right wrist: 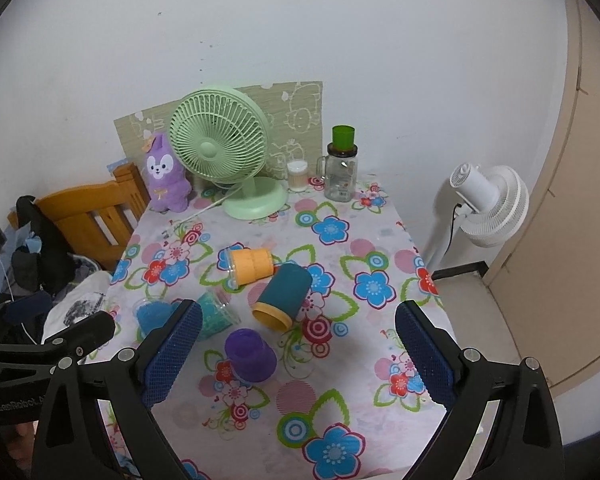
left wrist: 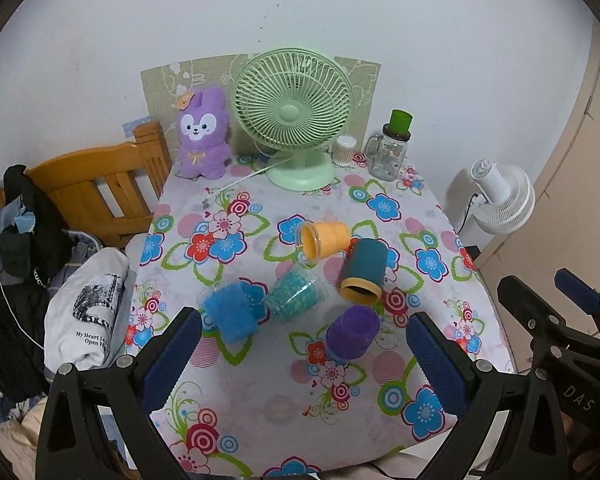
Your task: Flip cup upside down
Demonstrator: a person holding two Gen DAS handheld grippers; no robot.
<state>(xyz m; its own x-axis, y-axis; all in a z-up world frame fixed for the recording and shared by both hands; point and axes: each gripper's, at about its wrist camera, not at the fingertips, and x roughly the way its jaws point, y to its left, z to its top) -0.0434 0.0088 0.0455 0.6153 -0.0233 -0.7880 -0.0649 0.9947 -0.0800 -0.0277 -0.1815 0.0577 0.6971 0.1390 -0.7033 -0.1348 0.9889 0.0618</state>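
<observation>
Both grippers held back over the near edge of the table [left wrist: 440, 208], five cups lying loose ahead, nothing gripped yet

You've got the left gripper [left wrist: 304, 360] and right gripper [right wrist: 298, 350] hovering above the flowered cloth, probably so you can survey the cluster before choosing; jaws on both are spread wide, blue pads bare, touching nothing. The purple cup [left wrist: 352, 336] stands nearest you, apparently already mouth-down. The teal cup [left wrist: 364, 270] with the yellow rim lies on its side, mouth toward you, its far end close against the orange cup [left wrist: 324, 239], also tipped over. The blue-filled cup [left wrist: 230, 312] and the green-filled cup [left wrist: 296, 296] lie on their sides to the left, just beside each other. Your right gripper sits closer to the teal one, likely your pick. The fan [left wrist: 294, 120] and jar [left wrist: 388, 156] stand well apart at the back
</observation>
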